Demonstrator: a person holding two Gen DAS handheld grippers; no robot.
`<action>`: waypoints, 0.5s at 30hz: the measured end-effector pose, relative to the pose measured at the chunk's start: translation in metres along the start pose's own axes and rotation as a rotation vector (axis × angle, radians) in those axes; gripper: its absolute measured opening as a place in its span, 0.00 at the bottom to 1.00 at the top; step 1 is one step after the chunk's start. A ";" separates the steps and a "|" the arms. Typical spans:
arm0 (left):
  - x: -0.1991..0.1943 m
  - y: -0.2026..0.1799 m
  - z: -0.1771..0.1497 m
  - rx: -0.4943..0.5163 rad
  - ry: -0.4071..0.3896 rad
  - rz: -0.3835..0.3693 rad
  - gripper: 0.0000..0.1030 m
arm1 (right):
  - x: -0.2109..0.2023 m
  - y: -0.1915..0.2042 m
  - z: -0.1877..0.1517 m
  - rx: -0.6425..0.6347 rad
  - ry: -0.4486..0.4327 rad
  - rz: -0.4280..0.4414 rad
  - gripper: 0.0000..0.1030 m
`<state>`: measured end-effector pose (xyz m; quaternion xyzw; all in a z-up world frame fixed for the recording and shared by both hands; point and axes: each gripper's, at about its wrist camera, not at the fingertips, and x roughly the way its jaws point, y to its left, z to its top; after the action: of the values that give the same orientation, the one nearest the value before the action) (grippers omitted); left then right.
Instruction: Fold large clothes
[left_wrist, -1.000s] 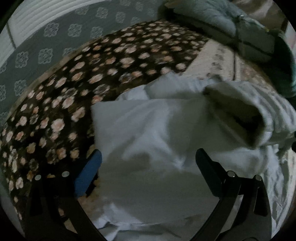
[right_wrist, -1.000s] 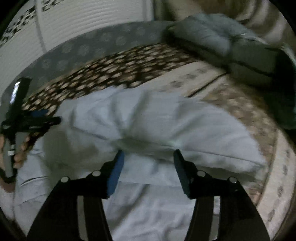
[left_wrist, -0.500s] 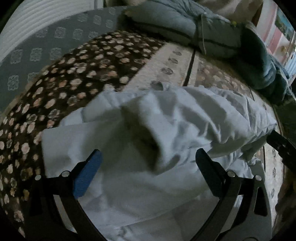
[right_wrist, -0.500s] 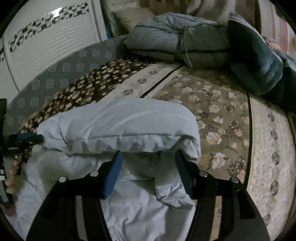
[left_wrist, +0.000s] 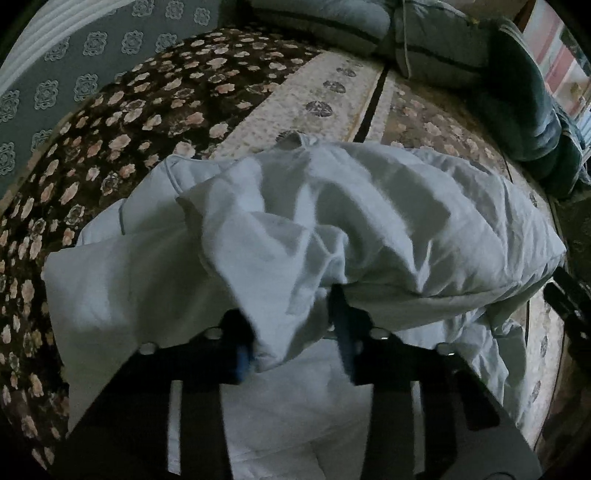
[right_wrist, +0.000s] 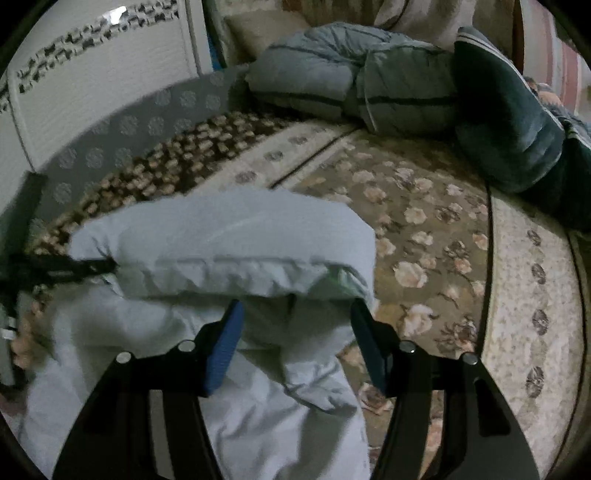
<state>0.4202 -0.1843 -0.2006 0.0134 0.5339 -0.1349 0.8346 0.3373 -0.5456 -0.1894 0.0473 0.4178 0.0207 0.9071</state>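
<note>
A dim bedroom scene, seen from 2 cameras mounted on hand-held claws above a bed.

In the left wrist view, a dark brown blanket (left_wrist: 122, 122) printed with pale pink flowers covers the left part of the bed. To its right runs a cream strip of bedspread (left_wrist: 317, 99) with round grey motifs. A large pale blue-white garment (left_wrist: 369, 221) lies bunched across the middle of the bed, its upper layer doubled over the layer beneath. The left claw (left_wrist: 291, 332) sits at the bottom centre with its 2 fingers drawn close, pinching a hanging fold of the garment between them. At the far right edge a dark piece of the other tool shows, too cut off to read.

In the right wrist view, a white ribbed panel (right_wrist: 92, 92) stands at the far left, with a grey patterned edge below it. The left claw appears there as a blurred dark shape at the garment's left end. The garment (right_wrist: 221, 236) forms a thick rolled fold across the centre, with more cloth spread underneath. The right claw (right_wrist: 295, 328) has its 2 fingers spread wide, one on each side of the cloth under the fold, gripping nothing. To the right lies the olive flowered bedspread (right_wrist: 424, 221). Behind it rest a grey-blue folded quilt (right_wrist: 351, 81) and a dark teal cushion (right_wrist: 506, 125).
</note>
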 end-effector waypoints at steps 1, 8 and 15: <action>-0.002 0.004 -0.002 -0.006 -0.002 -0.008 0.25 | 0.003 -0.001 0.000 0.012 0.000 -0.007 0.59; -0.026 0.027 -0.004 -0.025 -0.047 -0.028 0.14 | 0.017 0.003 0.013 0.084 -0.007 0.017 0.22; -0.077 0.073 -0.020 -0.091 -0.145 0.016 0.12 | 0.011 0.054 0.025 0.014 -0.031 0.053 0.06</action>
<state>0.3896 -0.0940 -0.1490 -0.0302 0.4778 -0.1042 0.8718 0.3636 -0.4923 -0.1763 0.0651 0.4024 0.0413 0.9122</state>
